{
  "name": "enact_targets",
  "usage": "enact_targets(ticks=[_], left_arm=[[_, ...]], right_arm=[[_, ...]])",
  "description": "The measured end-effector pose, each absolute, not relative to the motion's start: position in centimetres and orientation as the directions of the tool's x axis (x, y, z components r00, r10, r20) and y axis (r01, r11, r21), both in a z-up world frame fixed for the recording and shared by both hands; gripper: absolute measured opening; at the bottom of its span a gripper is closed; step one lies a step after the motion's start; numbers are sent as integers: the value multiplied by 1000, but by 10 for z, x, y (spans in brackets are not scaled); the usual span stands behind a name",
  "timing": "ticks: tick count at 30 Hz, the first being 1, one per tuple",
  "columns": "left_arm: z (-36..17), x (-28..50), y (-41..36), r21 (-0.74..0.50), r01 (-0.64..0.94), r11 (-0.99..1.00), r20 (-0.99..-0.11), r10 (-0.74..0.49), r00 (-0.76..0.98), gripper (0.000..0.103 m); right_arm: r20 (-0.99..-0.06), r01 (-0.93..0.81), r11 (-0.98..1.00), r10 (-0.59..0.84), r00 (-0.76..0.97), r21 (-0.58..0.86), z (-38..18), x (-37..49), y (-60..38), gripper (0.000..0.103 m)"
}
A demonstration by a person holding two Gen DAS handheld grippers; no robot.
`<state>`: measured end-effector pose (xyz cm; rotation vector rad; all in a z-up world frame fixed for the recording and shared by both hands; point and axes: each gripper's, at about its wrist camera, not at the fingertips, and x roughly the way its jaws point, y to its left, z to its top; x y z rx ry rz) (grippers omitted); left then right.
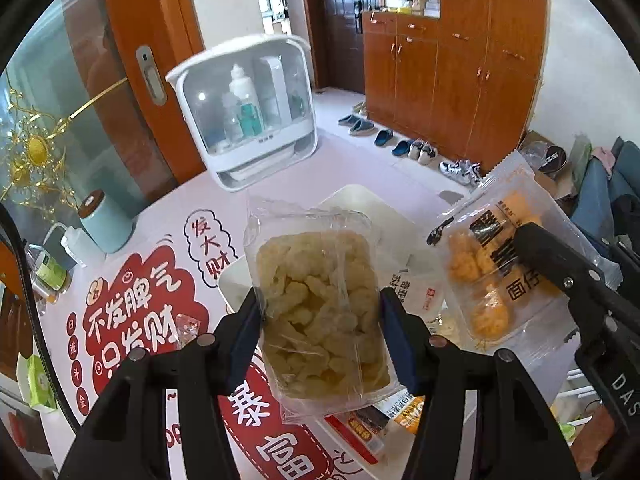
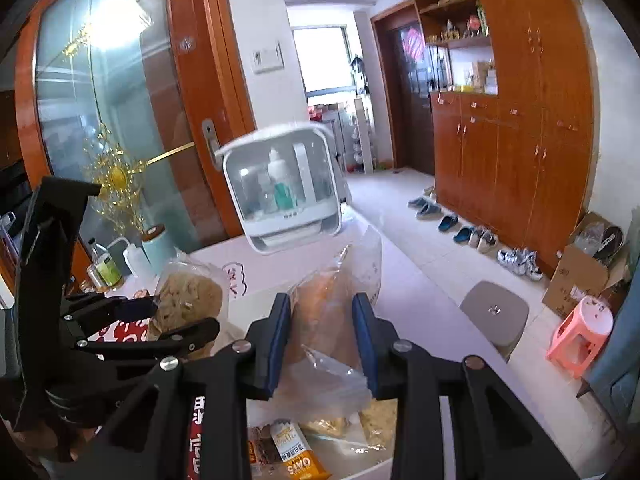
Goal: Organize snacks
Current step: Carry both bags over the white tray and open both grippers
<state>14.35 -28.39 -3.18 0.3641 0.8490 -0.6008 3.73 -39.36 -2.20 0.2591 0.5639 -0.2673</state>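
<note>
My left gripper (image 1: 320,332) is shut on a clear pack of pale puffed snacks (image 1: 320,304) and holds it above the table. My right gripper (image 2: 322,336) is shut on a clear bag of orange snacks (image 2: 324,312), also lifted. That orange bag (image 1: 496,264) shows at the right of the left wrist view with the right gripper's finger across it. The left gripper and its pale pack (image 2: 188,300) show at the left of the right wrist view. Below both lies a white tray (image 1: 352,200) holding several other snack packets, including an oats packet (image 2: 296,456).
A white clear-fronted storage box (image 1: 248,120) of bottles stands at the table's back. A mint canister (image 1: 106,220) and small bottles (image 2: 104,268) sit at the left. The tablecloth (image 1: 152,300) has red Chinese lettering. A grey stool (image 2: 494,312), pink stool (image 2: 582,332) and shoes are on the floor to the right.
</note>
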Motion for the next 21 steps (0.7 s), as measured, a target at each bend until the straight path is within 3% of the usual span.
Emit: enact_targets(ticks=[5,6,8,11,14,21], left_arm=[[-48,153,-291,73,620,781,-810,-316,494,60],[-50,154,-292,79,623,779,-816,-308,489,75],[-53,154,-293,99,622,777,-813,-298,501,94],[-54,151,-294,122,624,772,-804,-292,519,98],[-59,151,-295,133,623,771,-815,-273,512,100],[-63,147,-293,139,621,771,-820,-262,508,100]], right_arm=[[-591,325,932,-174,787,159,-38,51,-400,32],[-597,324,932,-171,784,159,-40,53,-401,33],[-624,314,935,-149,767,164,-47,59,-403,37],[-658,317,925,-107,746,208,-55,62,-409,41],[-649,334,923,-138,748,188,-54,60,-409,55],[-652,328,932,-153,742,154,-55,61,-403,57]])
